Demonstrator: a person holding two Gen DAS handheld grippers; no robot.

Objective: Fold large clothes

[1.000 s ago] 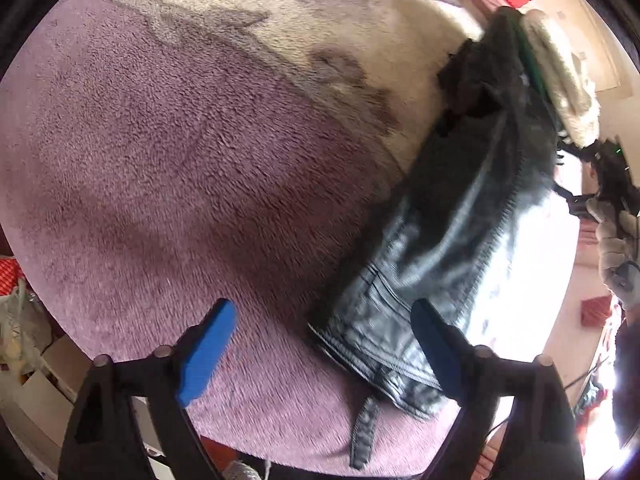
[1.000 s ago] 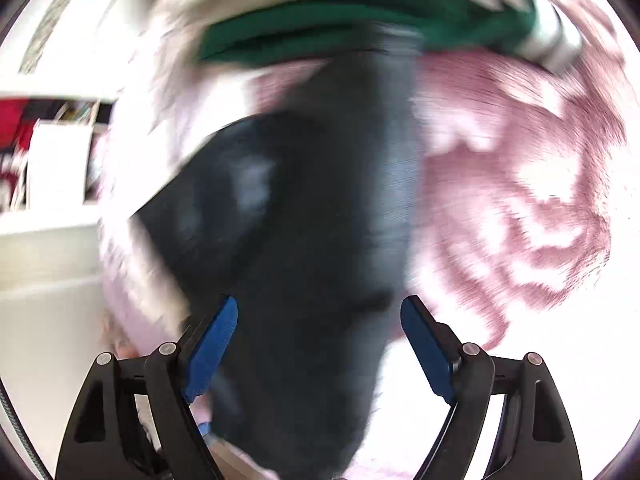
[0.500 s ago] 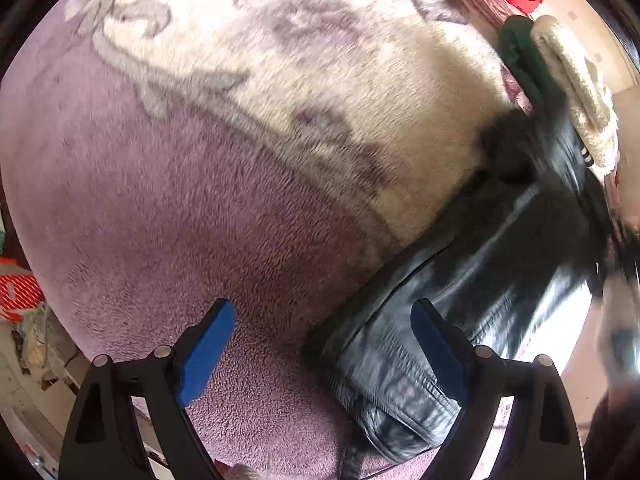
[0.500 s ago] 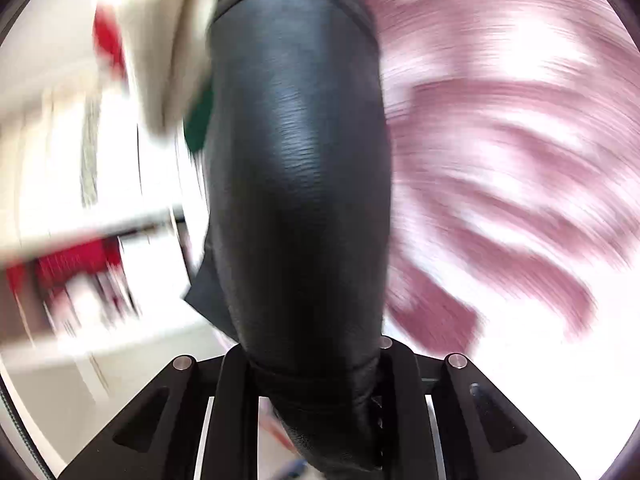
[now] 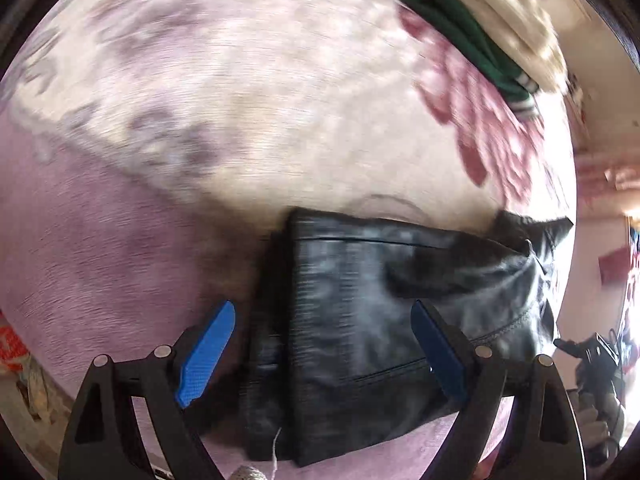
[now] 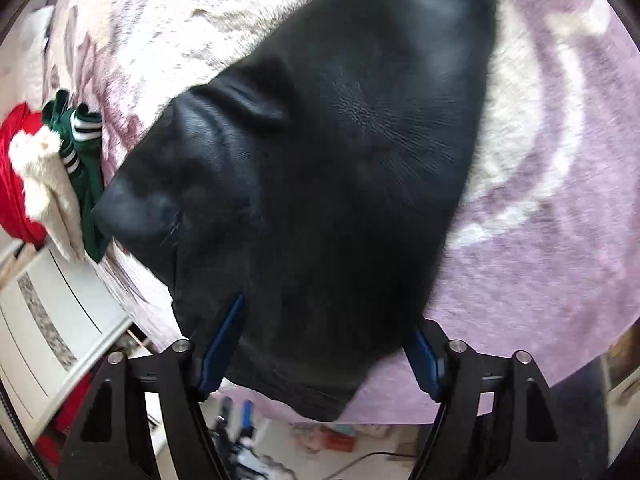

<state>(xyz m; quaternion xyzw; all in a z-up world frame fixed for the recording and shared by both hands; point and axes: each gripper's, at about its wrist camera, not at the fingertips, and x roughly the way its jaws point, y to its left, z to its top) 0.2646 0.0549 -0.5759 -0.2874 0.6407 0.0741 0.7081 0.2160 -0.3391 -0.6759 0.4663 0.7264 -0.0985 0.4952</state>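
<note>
A black leather jacket (image 5: 360, 320) lies folded on a fuzzy purple and cream blanket (image 5: 120, 240). In the left wrist view it fills the lower middle and lower right of the frame, its long axis running left to right: a squared, stacked edge on the left, a looser pointed end at the right edge. The left gripper (image 5: 320, 344) stands with its blue-padded fingers (image 5: 206, 354) spread wide at the bottom of the frame, one on either side of the jacket's near portion, clamping nothing.

In the right wrist view the jacket (image 6: 340, 168) runs from the bottom centre up toward the top right, with a pointed flap jutting to the left. The right gripper (image 6: 324, 352) is also spread wide; the jacket's near end sits between its fingers, partly hiding both blue pads.

At the left edge of that view sit a green garment with white stripes (image 6: 86, 160), a cream fleecy garment (image 6: 44, 172) and red fabric (image 6: 12, 184).
</note>
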